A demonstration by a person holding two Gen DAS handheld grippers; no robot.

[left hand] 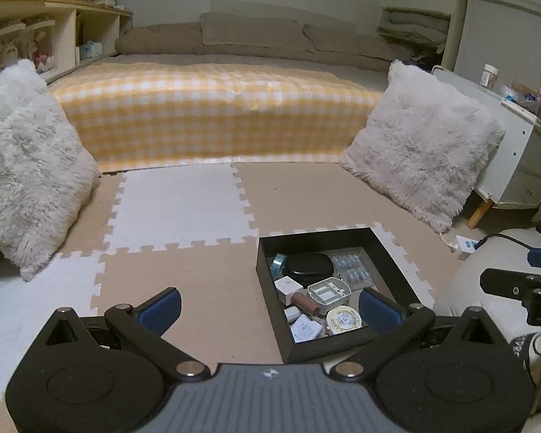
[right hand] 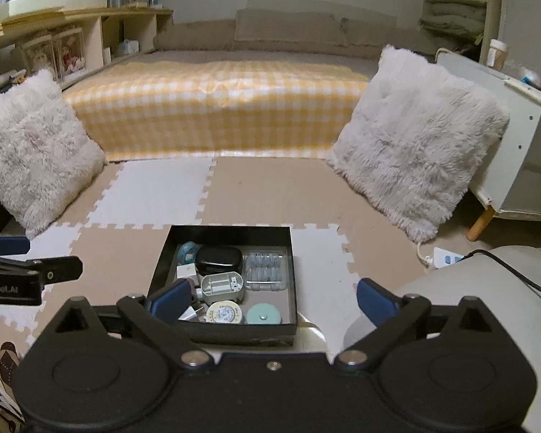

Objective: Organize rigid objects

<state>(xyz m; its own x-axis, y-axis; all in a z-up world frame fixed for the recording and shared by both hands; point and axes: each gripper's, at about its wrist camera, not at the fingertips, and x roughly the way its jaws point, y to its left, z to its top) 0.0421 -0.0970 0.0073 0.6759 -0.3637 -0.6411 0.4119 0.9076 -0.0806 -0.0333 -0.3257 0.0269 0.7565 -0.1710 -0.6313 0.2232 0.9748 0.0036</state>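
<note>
Grippers at rest above a black tray that sits on the foam puzzle-mat floor, near the viewer and in front of the yellow checked mattress. The left gripper and the right gripper both hover with fingers spread wide and nothing between them, probably because the small rigid items already lie gathered inside the tray. Its contents include a black oval case, a clear blister pack at the far right, a grey plastic housing, a round yellow-faced tin, a mint round tin at the near right, and a teal tape roll at the far left. The right gripper's left finger covers the tray's near-left corner, so the white plug-like pieces there are only partly seen. In the left wrist view a brown cylinder shows, its identity unclear. Two white fluffy cushions flank the scene; labels on the tins are unreadable.
</note>
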